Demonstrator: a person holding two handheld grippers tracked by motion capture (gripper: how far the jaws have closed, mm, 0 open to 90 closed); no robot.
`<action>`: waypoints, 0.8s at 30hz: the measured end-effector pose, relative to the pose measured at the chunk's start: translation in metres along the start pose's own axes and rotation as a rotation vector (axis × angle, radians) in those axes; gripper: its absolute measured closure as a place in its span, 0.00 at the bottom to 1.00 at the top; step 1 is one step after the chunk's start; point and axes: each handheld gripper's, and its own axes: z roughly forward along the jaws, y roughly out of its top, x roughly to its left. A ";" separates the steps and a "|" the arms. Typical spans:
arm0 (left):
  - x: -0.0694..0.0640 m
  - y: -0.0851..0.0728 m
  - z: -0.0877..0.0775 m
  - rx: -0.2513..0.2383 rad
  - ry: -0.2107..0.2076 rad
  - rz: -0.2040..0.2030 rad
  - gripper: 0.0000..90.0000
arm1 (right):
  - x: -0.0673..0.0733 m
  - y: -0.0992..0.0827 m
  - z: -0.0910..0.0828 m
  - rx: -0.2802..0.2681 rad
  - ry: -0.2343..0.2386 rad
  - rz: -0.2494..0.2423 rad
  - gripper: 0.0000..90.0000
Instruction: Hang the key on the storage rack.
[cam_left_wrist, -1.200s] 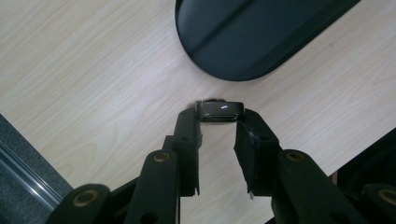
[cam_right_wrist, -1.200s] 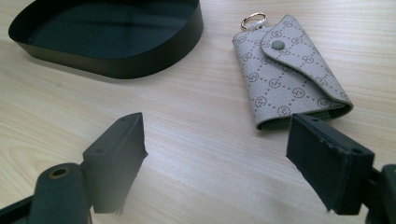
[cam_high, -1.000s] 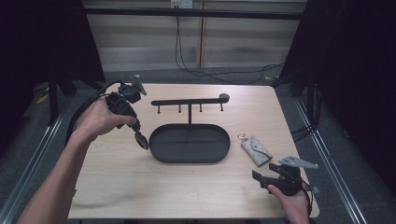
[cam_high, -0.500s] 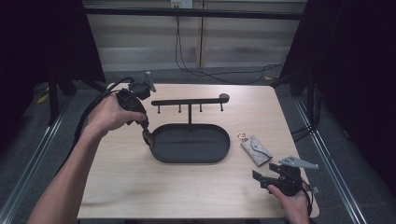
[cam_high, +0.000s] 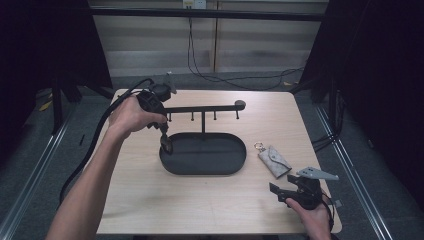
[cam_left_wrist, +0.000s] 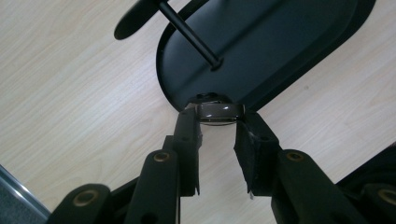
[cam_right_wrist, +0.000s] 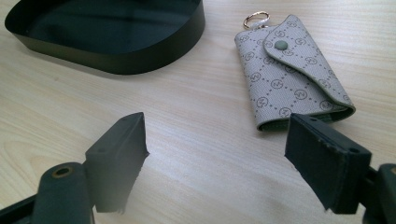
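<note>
Left gripper (cam_high: 166, 145) sits over the 9 o'clock end of the black oval tray (cam_high: 235, 162), jaws pointing down, clamped on a small dark, glossy round object (cam_left_wrist: 219, 113); in the left gripper view it's pinched between both pads right at the tray rim, partly over the tray floor, partly over the wood. What the object is can't be told, too dark and small. The left hand (cam_high: 131, 116) wraps the gripper body, cable trailing off toward 8 o'clock. The tray stands mid-table with a thin post rising from it and a horizontal hook bar (cam_high: 202, 108) across the top, round knob at its 3 o'clock end. Right gripper (cam_high: 282, 192) rests near the table's 5 o'clock corner, held low by the right hand (cam_high: 311, 215), jaws spread wide but just been closing a bit, nothing between them. In the right gripper view the pads (cam_right_wrist: 122, 144) straddle bare wood. Grey patterned key pouch (cam_right_wrist: 292, 74) lies flat on the wooden table (cam_high: 150, 210), at 3 o'clock of the tray, apart from it, snap flap shut, metal ring (cam_right_wrist: 255, 18) at its far end. The pouch lies just ahead of the right jaws toward 1 o'clock, not touched.
</note>
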 end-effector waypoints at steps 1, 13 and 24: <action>-0.001 0.002 0.000 0.004 -0.004 0.002 0.79 | 0.000 0.000 0.000 0.001 -0.003 -0.003 0.23; 0.001 0.016 0.010 -0.005 -0.009 -0.035 0.78 | -0.001 0.001 0.001 0.008 0.002 -0.019 0.23; 0.003 0.021 0.018 -0.009 0.004 -0.074 0.78 | -0.001 0.001 0.001 0.009 0.002 -0.023 0.23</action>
